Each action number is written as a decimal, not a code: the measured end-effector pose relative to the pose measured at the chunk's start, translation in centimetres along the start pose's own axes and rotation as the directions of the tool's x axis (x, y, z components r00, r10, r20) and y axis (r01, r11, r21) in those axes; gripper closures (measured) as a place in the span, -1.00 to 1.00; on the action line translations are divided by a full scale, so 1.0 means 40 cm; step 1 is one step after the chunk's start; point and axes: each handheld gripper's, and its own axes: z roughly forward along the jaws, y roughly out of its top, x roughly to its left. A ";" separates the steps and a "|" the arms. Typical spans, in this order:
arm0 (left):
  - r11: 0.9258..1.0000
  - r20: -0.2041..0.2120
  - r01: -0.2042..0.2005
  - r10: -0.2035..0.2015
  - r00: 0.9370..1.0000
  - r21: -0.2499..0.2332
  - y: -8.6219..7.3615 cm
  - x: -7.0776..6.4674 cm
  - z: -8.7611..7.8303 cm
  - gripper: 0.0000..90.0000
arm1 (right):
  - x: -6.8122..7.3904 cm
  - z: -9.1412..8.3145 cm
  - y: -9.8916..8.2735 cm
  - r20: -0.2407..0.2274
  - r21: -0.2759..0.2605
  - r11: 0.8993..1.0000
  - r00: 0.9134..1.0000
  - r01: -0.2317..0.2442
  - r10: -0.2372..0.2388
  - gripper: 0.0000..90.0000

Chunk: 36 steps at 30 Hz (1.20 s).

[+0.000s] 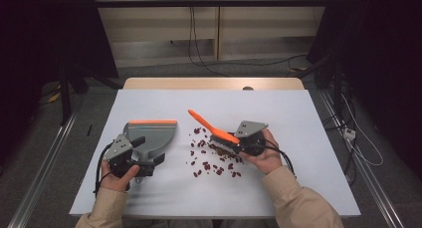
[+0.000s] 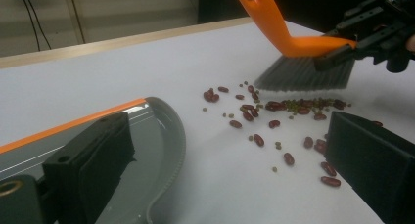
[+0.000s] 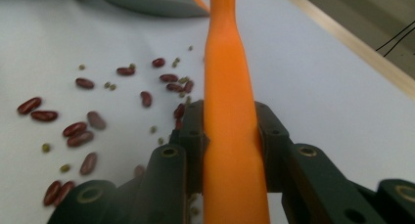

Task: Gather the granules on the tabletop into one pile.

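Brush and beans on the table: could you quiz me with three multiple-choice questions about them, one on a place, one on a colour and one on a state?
1. In the high view, where does the dustpan lie relative to the beans?
A. left of them
B. right of them
C. on top of them

2. What colour is the brush handle?
A. blue
B. orange
C. black

3. What are the fingers of the right gripper doing?
A. clamping the brush handle
B. standing open above the beans
C. gripping the dustpan

Answers: 1 A, the grey pan sits left of the scattered beans. 2 B, the handle is bright orange in every view. 3 A, the handle runs between the two fingers, which press on its sides.
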 end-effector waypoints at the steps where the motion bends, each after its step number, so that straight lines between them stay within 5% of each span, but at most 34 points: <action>1: 1.000 -0.001 0.000 0.000 1.000 0.003 0.001 0.000 -0.001 -0.91 | -0.007 0.000 0.004 0.009 -0.007 1.000 1.000 -0.003 0.003 0.59; 10: 1.000 -0.006 0.004 -0.004 1.000 0.000 0.000 0.005 -0.002 -0.91 | -0.103 0.052 0.029 0.054 -0.039 0.999 0.998 -0.026 0.028 0.59; 18: 1.000 -0.013 0.017 -0.017 1.000 0.009 -0.007 0.006 -0.002 -0.91 | -0.143 0.147 0.043 0.074 -0.039 0.999 0.997 -0.008 0.010 0.59; 25: 1.000 -0.020 0.026 -0.026 0.999 0.008 -0.011 0.015 -0.008 -0.91 | -0.146 0.212 0.076 0.078 -0.043 0.998 0.996 0.046 -0.043 0.59; 36: 1.000 -0.025 0.028 -0.028 0.999 0.005 -0.015 0.021 -0.017 -0.91 | -0.106 0.219 0.069 -0.050 -0.019 0.993 0.992 0.115 -0.116 0.58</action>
